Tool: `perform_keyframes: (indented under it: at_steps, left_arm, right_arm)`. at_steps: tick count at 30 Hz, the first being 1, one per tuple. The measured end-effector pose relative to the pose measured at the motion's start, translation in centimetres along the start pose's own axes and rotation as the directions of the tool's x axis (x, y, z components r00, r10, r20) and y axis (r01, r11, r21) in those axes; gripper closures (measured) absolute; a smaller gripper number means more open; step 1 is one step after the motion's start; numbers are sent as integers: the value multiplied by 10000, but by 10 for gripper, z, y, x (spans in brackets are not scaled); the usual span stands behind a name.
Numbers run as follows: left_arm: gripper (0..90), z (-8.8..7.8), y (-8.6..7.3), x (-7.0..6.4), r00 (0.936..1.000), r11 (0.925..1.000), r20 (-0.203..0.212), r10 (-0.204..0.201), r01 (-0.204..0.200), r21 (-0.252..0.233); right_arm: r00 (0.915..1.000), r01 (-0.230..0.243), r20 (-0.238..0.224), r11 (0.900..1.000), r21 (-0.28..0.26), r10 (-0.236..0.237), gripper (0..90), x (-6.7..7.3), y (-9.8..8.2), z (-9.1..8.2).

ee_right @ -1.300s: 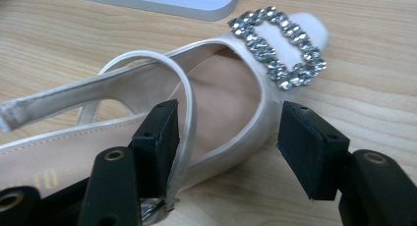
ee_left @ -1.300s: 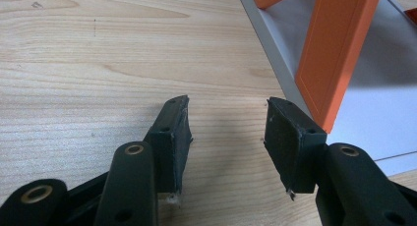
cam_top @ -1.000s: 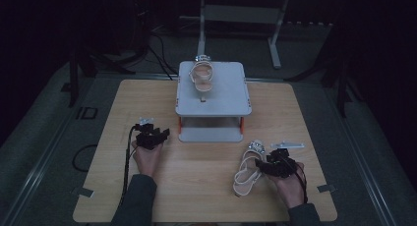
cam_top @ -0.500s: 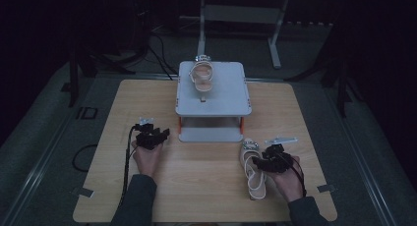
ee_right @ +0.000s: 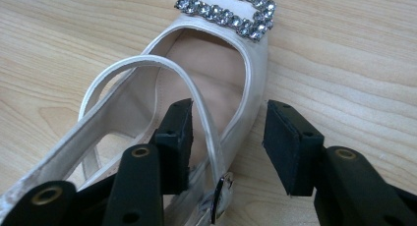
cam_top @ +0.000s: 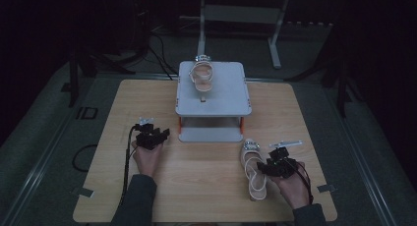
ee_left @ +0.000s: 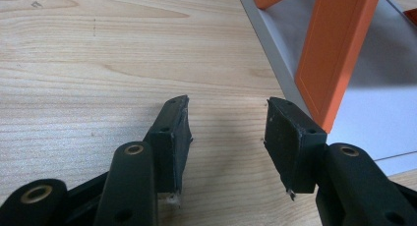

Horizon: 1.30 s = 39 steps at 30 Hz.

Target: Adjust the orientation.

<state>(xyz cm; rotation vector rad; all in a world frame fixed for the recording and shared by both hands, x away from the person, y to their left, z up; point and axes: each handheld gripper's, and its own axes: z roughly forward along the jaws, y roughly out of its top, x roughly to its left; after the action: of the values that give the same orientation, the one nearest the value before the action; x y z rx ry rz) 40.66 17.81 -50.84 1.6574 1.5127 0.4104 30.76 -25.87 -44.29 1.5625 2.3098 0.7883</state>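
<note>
A cream strappy shoe (cam_top: 254, 169) with a rhinestone buckle (ee_right: 226, 10) lies on the wooden table (cam_top: 123, 108), toe toward the stand. My right gripper (cam_top: 268, 168) straddles its right side. In the right gripper view one jaw sits inside the shoe (ee_right: 216, 83) and the other outside. The side wall and a thin strap (ee_right: 196, 88) stand between them. The right gripper (ee_right: 228, 132) has just been closing, but a gap still shows at the outer pad. A matching shoe (cam_top: 201, 77) rests on the grey stand (cam_top: 223, 96). My left gripper (cam_top: 160, 133) (ee_left: 227, 125) is open over bare wood.
The stand has orange legs (ee_left: 334, 54) and a low grey shelf (cam_top: 211, 134) just right of my left gripper. Dark floor, cables and a metal frame (cam_top: 236, 14) lie beyond the table's far edge.
The right hand has shifted left onto the shoe, and the shoe has swung so its toe points toward the stand. The left hand has stayed put.
</note>
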Motion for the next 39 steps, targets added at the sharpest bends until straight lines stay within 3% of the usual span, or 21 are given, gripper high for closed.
perform_keyframes:
  at_steps: [5,8,10,12,17,22,25,31,36,39]
  left_arm:
    - [521,0,0,0,10000,10000,-2,-7,7,-5]
    - [521,0,0,0,10000,10000,-4,0,0,-1]
    - [521,0,0,0,10000,10000,-1,-6,6,-2]
    - [521,0,0,0,10000,10000,1,-5,5,0]
    - [521,0,0,0,10000,10000,2,-11,11,1]
    - [521,0,0,0,10000,10000,8,-12,12,4]
    - [521,0,0,0,10000,10000,0,-7,7,0]
    - [521,0,0,0,10000,10000,2,-14,14,-2]
    - [521,0,0,0,10000,10000,23,-43,43,-7]
    - [521,0,0,0,10000,10000,20,-38,38,-7]
  right_arm:
    - [9999,152,-36,9997,-180,-153,532,3,2,-9]
    - [9998,176,-128,9998,53,-175,527,4,2,-11]
    - [9976,-589,-353,9980,220,597,528,1,1,-10]
    - [9929,-999,-603,9938,484,1028,546,-1,0,-8]
    - [9909,-1088,-662,9874,1146,1169,576,-2,1,-3]
    - [9872,-1280,-832,9869,978,1363,650,-5,3,-9]
    - [9894,-1151,-798,9906,744,1209,621,-4,7,-14]
    - [9957,-585,-690,9969,520,620,516,9,8,-11]
    - [9973,-605,-358,9939,918,640,518,9,6,-5]
    - [9938,-886,-566,9892,1166,956,567,4,2,-2]
